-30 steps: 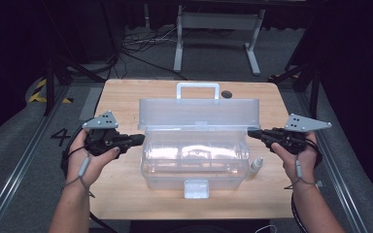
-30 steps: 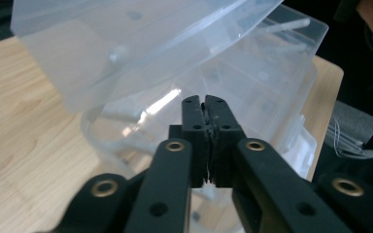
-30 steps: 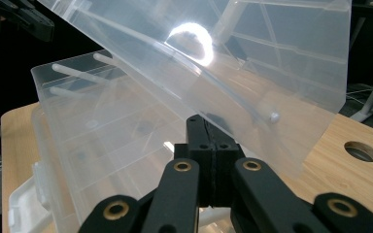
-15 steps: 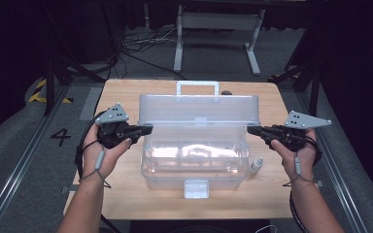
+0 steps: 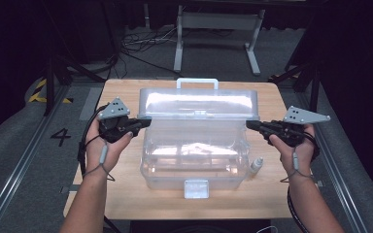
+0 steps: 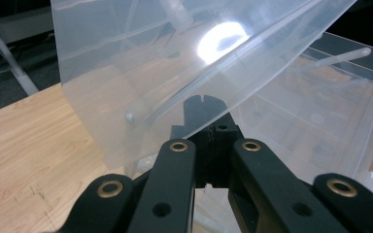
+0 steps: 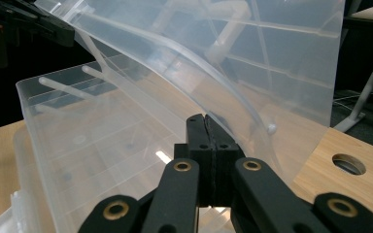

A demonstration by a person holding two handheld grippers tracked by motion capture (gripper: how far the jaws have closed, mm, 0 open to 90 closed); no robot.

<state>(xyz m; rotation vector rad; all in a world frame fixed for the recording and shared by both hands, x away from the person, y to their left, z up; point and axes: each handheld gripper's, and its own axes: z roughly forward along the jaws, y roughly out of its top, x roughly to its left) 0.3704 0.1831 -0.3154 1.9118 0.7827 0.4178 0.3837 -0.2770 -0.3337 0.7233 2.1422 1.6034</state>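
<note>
Box: my clear plastic storage box (image 5: 194,155) sits mid-table, its latch at the near edge.
Lid: the lid (image 5: 198,104) stands raised and tilted toward the far side, handle on top.
Left gripper: my left gripper (image 5: 143,121) has its jaws pressed together, tips under the lid's left edge.
Right gripper: my right gripper (image 5: 252,125) is likewise closed tight at the lid's right edge.
Bottle: a small bottle (image 5: 256,165) stands just right of the box.
</note>
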